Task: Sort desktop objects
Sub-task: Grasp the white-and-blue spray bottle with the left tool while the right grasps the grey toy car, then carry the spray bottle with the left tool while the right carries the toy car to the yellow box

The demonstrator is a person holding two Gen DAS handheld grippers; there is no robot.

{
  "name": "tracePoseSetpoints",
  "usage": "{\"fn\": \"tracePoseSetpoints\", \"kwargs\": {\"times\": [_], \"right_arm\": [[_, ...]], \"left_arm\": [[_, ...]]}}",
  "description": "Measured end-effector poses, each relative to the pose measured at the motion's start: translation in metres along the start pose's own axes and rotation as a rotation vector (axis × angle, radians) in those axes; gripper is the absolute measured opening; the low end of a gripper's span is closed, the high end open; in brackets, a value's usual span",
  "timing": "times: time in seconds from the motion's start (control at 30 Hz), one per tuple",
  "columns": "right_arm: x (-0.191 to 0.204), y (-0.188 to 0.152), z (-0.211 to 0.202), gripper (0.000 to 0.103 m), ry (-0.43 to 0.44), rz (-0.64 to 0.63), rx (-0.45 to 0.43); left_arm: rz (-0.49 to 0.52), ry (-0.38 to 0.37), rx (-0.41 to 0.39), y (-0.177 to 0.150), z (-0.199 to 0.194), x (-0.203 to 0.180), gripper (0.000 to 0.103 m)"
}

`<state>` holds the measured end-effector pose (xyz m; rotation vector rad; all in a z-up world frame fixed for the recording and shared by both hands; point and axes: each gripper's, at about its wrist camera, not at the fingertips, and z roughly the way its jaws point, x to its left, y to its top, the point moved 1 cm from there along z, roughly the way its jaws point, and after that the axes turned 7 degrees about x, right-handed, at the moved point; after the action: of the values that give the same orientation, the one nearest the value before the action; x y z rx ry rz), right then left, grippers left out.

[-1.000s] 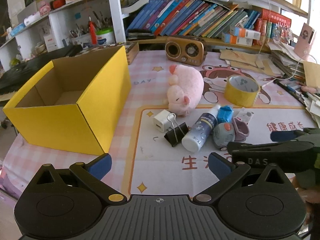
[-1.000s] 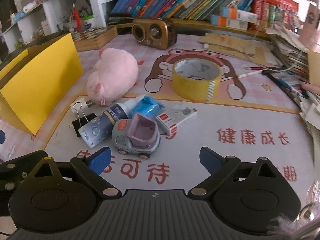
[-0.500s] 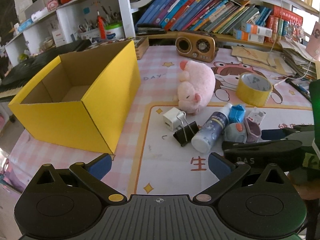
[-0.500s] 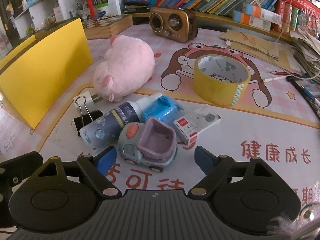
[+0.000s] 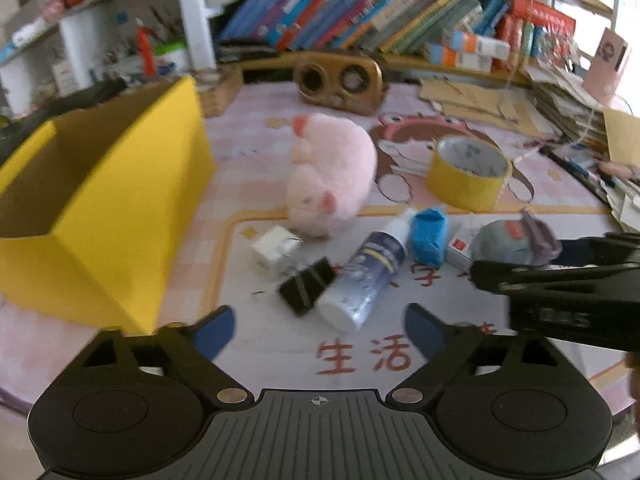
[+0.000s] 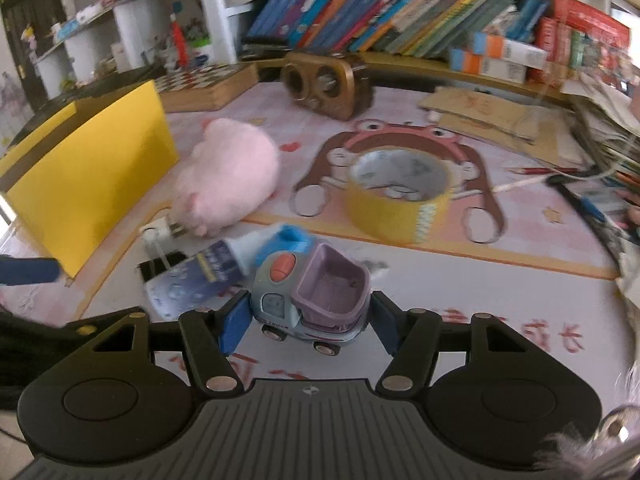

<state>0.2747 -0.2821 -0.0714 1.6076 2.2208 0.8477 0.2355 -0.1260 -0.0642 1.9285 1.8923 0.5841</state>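
Right hand-held gripper (image 6: 308, 326) closing around a small grey-blue plastic toy truck with a purple tipper bed (image 6: 316, 292), blue pads flanking cab and bed on either side, not yet visibly pressing (a sliver of gap on the right side, harder to judge on the left). Truck standing on its wheels near the front edge of the surface (image 6: 500, 276), square between the fingers, so the squeeze lands on its flat sides rather than on the open bed.

Left hand-held gripper (image 5: 318, 330) also closing, with nothing between its pads; hovering over the mat, aimed at the clutter just ahead: a white-capped blue-labelled plastic spray bottle (image 5: 366, 270) lying on its side, touching a black metal binder clip (image 5: 306, 286), with a white cube-shaped charger plug (image 5: 272, 250) just beyond.

Open yellow cardboard box (image 5: 120, 216) at the left edge of the surface, mouth up, probably the bin for sorted pieces, hence both tools working the pile beside it. Pink plush pig (image 5: 332, 178) slumped near the middle, yellow roll of packing tape (image 5: 468, 174) further right, both untouched. Crumpled blue wrapper (image 5: 430, 232) wedged between bottle and truck.
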Motion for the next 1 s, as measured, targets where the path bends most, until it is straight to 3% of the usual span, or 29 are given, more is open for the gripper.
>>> {"fn": "tracePoseSetpoints", "kwargs": {"times": [0.2,0.33,0.63,0.87,1.0], "right_arm": [[-0.024,-0.005,-0.010,0.061,-0.011,0.069,0.007],[-0.034,-0.007,-0.013,0.061,-0.016,0.101,0.007],[-0.041,-0.010,-0.011,0.061,-0.026,0.114,0.027],[-0.043,-0.013,-0.009,0.061,-0.027,0.115,0.043],[-0.043,-0.013,-0.010,0.061,-0.026,0.114,0.041]], "left_arm": [[0.103,-0.033,0.006,0.012,0.024,-0.014,0.040],[0.132,-0.080,0.020,0.017,0.026,-0.021,0.031],[0.167,-0.068,0.047,0.023,0.046,-0.034,0.032],[0.122,-0.090,0.031,0.023,0.048,-0.030,0.031],[0.033,-0.136,0.009,0.026,0.037,-0.021,0.031]]}}
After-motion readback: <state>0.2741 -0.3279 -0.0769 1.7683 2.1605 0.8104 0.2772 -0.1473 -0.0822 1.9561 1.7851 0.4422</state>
